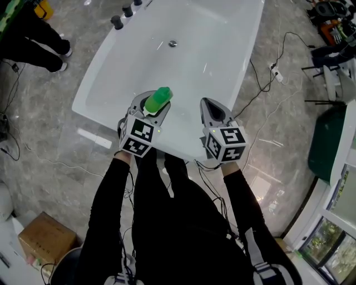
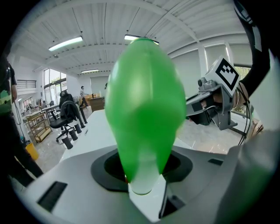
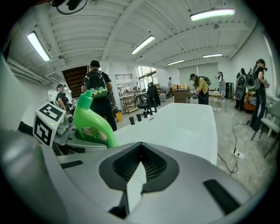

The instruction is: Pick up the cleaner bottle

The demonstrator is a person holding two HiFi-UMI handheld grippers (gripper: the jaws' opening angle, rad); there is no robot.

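The green cleaner bottle (image 1: 158, 99) is held above the near rim of a white bathtub (image 1: 222, 50). My left gripper (image 1: 154, 107) is shut on it, and the bottle's body fills the middle of the left gripper view (image 2: 144, 105). In the right gripper view the bottle (image 3: 89, 120) stands up at the left, label facing me. To its right and apart from it, my right gripper (image 1: 213, 109) hovers over the same rim, jaws together with nothing in them.
Black taps (image 1: 127, 11) stand at the tub's far left corner and a drain (image 1: 173, 43) lies in its floor. Cables (image 1: 267, 83) run over the grey floor on the right. A cardboard box (image 1: 47, 238) sits at lower left. A person's legs (image 1: 39, 42) are at upper left.
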